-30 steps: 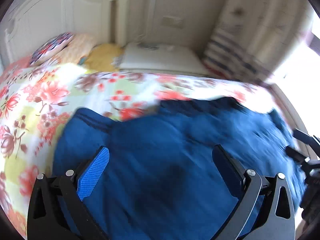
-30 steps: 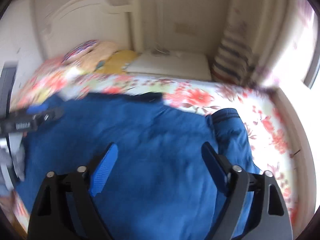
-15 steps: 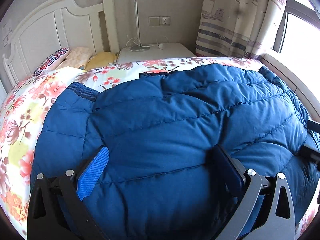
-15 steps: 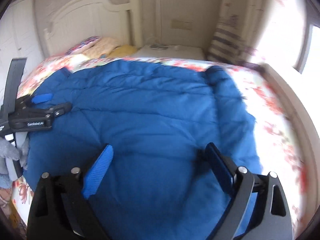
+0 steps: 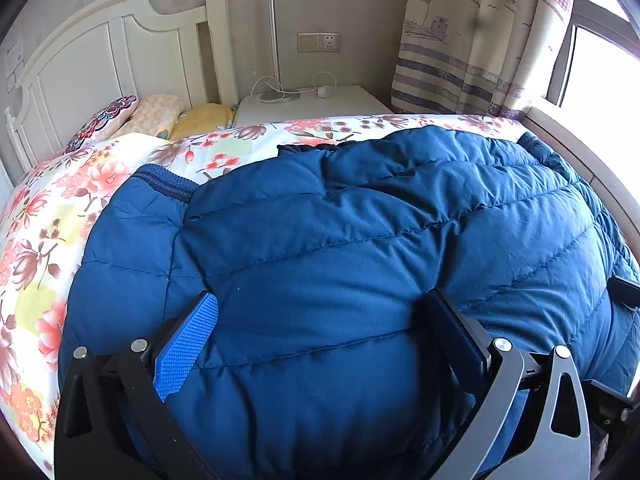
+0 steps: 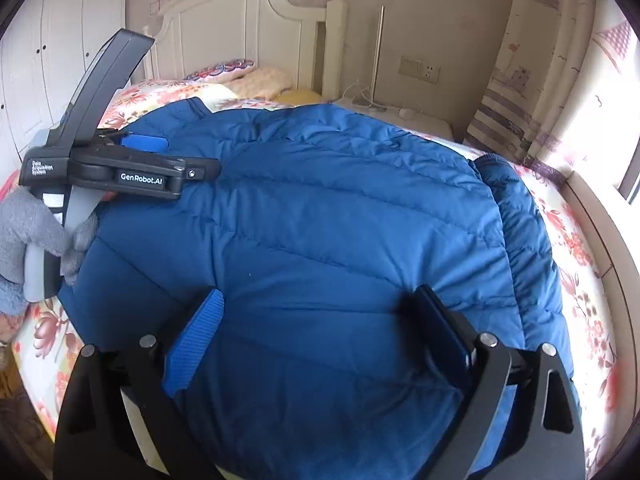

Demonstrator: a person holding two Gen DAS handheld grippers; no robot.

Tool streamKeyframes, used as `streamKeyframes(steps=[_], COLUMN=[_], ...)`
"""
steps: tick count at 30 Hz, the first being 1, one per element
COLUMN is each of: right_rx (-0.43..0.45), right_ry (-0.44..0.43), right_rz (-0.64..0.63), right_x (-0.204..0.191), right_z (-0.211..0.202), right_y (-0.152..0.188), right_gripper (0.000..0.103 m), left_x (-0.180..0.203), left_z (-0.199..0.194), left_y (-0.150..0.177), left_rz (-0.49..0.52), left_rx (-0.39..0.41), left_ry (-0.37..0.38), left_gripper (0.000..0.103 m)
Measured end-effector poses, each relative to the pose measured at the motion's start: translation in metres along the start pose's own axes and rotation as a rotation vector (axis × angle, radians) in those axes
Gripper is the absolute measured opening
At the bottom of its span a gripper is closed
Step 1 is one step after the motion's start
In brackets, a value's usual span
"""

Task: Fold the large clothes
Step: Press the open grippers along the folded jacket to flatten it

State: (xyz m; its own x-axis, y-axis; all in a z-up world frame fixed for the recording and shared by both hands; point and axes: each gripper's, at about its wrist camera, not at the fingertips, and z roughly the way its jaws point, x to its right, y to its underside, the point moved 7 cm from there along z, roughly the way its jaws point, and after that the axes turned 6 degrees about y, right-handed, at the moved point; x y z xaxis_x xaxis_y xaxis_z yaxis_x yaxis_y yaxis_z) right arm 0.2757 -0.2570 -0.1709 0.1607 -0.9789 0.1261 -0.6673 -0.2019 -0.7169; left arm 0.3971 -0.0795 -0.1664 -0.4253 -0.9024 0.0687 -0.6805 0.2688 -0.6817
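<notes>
Blue quilted jacket [image 5: 340,264] spread over the floral bedspread [image 5: 52,216], filling the centre and lower part of both frames. Left gripper [image 5: 320,320] and right gripper [image 6: 316,312]: jaws wide apart over the padding, nothing grasped; the right jaws have just been opening. Gloved hand [image 6: 24,236] at left edge of right view.

— What sort of place is this?
— A home bedroom: a bed [image 5: 48,240] with floral sheets, a white headboard [image 5: 100,64] and pillows [image 5: 152,114].
— Anything else?
— A nightstand [image 5: 340,102] with a lamp [image 5: 274,44], a wall socket [image 5: 319,42], and a patterned curtain [image 5: 472,40] beside a bright window [image 5: 600,60].
</notes>
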Motion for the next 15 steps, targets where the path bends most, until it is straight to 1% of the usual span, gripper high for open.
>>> streamKeyframes(steps=[2,5,7,8,10,13,15], right_rx=[-0.008,0.037,0.046,0.050,0.071,0.108,0.080], right_ry=[0.013,0.017,0.051,0.074,0.073,0.082,0.082], right_rz=[0.024,0.108,0.130,0.132,0.136,0.079,0.040], right_x=[0.010,0.032,0.048,0.055,0.061,0.059,0.057], right_z=[-0.006,-0.015,-0.013,-0.011,-0.008,0.007,0.032], right_y=[-0.005,-0.024,-0.039,-0.050,-0.074,-0.119,-0.138], right_gripper=[0.093,0.093,0.093,0.093,0.093,0.094,0.094], left_x=[0.000,0.000,0.000,0.000,0.000,0.000,0.000], left_z=[0.000,0.000,0.000,0.000,0.000,0.000,0.000], left_y=[0.000,0.000,0.000,0.000,0.000,0.000,0.000], left_rz=[0.000,0.000,0.000,-0.001,-0.001,0.000,-0.001], left_rx=[0.000,0.001,0.000,0.000,0.000,0.000,0.000], left_ry=[0.000,0.000,0.001,0.001,0.001,0.000,0.000], left_gripper=[0.099,0.099,0.099,0.099,0.099,0.099,0.099])
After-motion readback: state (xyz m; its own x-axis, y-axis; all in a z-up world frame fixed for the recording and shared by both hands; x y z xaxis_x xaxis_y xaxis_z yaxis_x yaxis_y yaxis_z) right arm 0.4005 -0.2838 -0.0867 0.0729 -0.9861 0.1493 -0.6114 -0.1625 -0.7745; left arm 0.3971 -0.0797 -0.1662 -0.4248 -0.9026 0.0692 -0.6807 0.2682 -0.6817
